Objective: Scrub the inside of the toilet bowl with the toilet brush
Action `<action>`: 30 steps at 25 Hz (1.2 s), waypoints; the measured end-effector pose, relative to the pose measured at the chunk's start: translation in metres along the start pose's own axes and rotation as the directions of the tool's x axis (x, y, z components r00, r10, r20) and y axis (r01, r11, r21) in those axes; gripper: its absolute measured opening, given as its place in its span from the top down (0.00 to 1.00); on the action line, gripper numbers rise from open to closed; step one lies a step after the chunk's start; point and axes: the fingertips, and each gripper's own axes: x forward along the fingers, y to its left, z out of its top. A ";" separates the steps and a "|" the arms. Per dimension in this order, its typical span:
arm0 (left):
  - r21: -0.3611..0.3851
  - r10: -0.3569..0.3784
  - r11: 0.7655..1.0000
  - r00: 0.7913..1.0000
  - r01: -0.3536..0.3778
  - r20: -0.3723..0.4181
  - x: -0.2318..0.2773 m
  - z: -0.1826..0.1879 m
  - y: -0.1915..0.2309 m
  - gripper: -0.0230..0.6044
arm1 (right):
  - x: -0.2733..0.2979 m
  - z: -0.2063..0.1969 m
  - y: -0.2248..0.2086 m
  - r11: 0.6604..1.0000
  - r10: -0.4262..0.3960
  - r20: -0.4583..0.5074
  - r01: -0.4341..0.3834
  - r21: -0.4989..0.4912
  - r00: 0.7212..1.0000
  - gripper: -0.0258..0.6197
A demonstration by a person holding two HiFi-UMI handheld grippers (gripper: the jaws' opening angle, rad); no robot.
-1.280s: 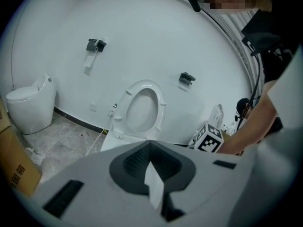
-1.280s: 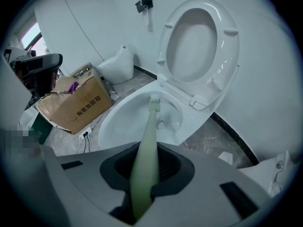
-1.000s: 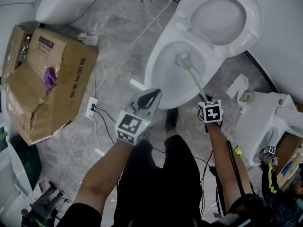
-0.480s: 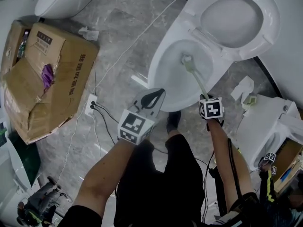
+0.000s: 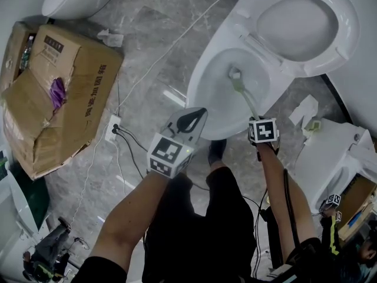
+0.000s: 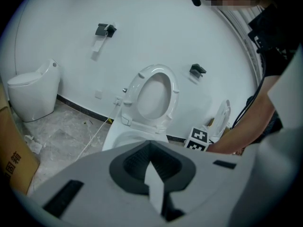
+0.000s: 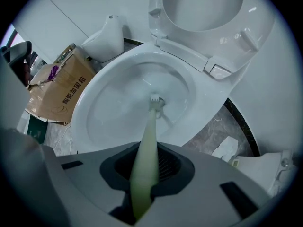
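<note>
A cardboard box (image 5: 65,93) sits at nine o'clock on the grey marble floor. Nearer the middle, the left gripper (image 5: 188,121) hovers by the seven o'clock rim of the toilet bowl (image 5: 199,84), its tongs clenched together on nothing. The bowl stands at one o'clock with its seat (image 5: 346,37) raised. The right gripper (image 5: 257,122), at the bowl's five o'clock edge, grasps the pale green handle of the toilet brush (image 5: 243,93). The brush's head is down inside the bowl near its centre.
</note>
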 end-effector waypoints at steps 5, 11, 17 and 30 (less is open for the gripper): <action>0.002 0.004 1.000 1.000 -0.004 -0.008 0.000 -0.002 0.005 0.95 | 0.003 0.001 0.006 1.000 0.013 -0.017 -0.013 -0.002 1.000 0.86; -0.001 0.007 1.000 1.000 -0.007 -0.014 -0.006 -0.002 0.009 0.95 | 0.005 0.004 0.020 0.999 0.043 -0.037 -0.043 0.003 0.998 0.86; -0.009 0.017 1.000 1.000 -0.017 0.010 -0.012 0.009 0.013 0.95 | 0.005 0.016 0.032 0.998 0.065 -0.028 -0.065 -0.001 0.998 0.86; -0.013 0.021 1.000 1.000 -0.021 0.022 -0.010 0.016 0.015 0.95 | 0.007 0.041 0.024 0.999 0.047 -0.010 -0.047 0.003 0.999 0.86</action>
